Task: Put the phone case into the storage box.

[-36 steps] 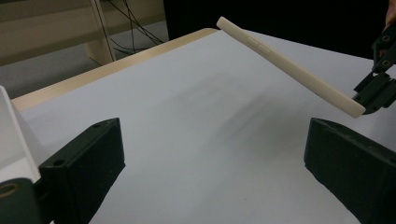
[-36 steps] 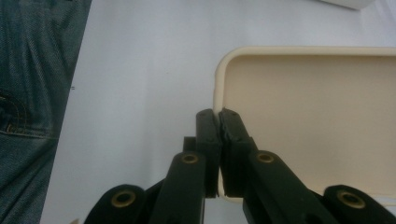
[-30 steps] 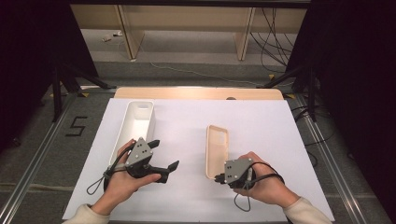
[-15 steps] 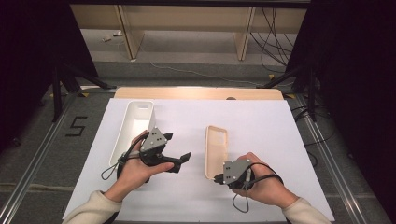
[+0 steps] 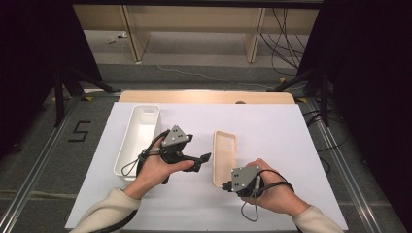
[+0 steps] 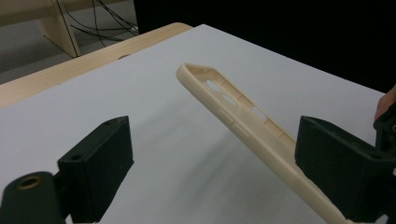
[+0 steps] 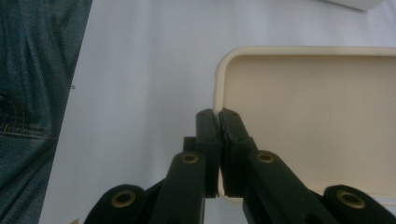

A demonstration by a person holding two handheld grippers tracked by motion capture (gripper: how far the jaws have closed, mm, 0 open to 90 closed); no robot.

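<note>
A: Cream plastic phone case (image 5: pixel 224 156) lies on the white sheet (image 5: pixel 272 131), about mid-table. Right gripper (image 5: pixel 227 185) is clamped on its near edge at 6 o'clock; in the right gripper view the jaws are pinched together on the rim (image 7: pixel 219 116).

B: Left gripper (image 5: pixel 204 158)?

A: Moved. A second back it sat lower and further left, close to the white bin (image 5: pixel 138 138); now its tips are just beside the case's long side, at 9 o'clock of it. The jaws have just been closing a little but stand wide, nothing pressed between them. In the left gripper view the case (image 6: pixel 243 116) runs tilted between the two pads (image 6: pixel 100 163), far end raised off the sheet.

B: Right hand moved?

A: No, same spot, same pinch.

B: Meaning?

A: Likely the left is lining up a second grip on the case while the right steadies it. Second grip not yet made. Bin sits at 9 o'clock of the left hand, empty as far as visible.
</note>
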